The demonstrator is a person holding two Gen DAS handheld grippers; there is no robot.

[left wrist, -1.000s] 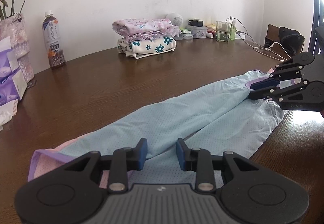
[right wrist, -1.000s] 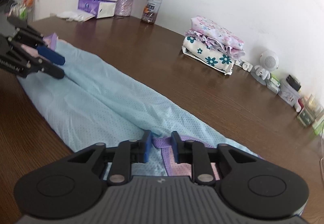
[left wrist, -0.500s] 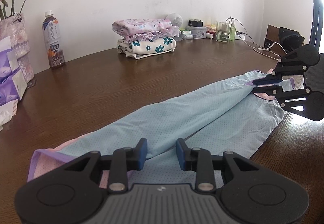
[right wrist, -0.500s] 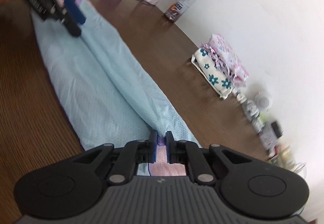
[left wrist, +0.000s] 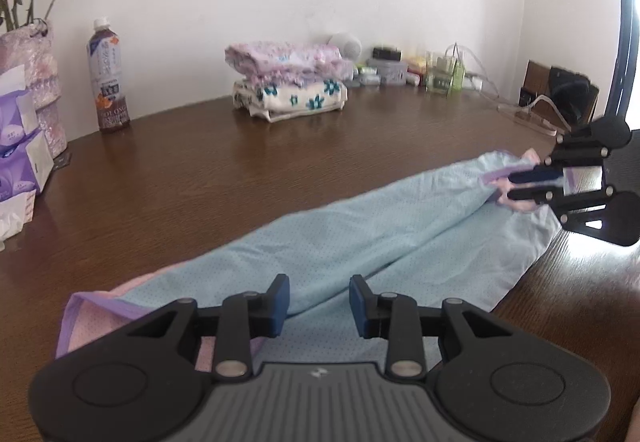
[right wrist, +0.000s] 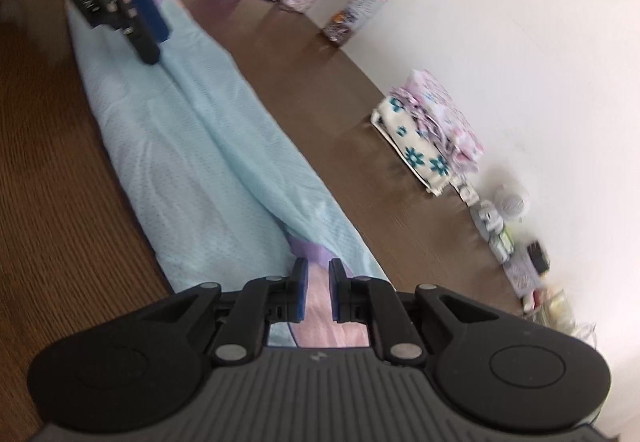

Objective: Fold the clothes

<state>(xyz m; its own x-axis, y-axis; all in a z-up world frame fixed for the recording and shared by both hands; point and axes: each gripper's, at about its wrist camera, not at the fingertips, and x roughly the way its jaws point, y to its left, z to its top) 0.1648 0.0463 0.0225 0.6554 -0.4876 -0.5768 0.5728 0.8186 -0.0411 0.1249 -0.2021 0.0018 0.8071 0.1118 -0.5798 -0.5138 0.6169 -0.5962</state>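
Right jaws pinch the garment (right wrist: pixel 224 170) at its purple hem, left jaws apart over the other end; cloth looks light, limp, slippy, so best gripped by hems.

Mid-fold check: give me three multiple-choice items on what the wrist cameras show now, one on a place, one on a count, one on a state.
1. Where is the folded stack?
A) on the table, near the wall
B) on a chair
C) on the floor

2. How many folded pieces are in it?
A) one
B) two
C) four

3. What is the right gripper doing?
A) gaping over bare wood
B) gripping a hanger
C) shut on the purple-trimmed end of the blue garment

Answers:
1 A, it sits by the wall, apart from the garment.
2 B, a pink print lies on a white piece with teal flowers.
3 C, its pads pinch the trim.
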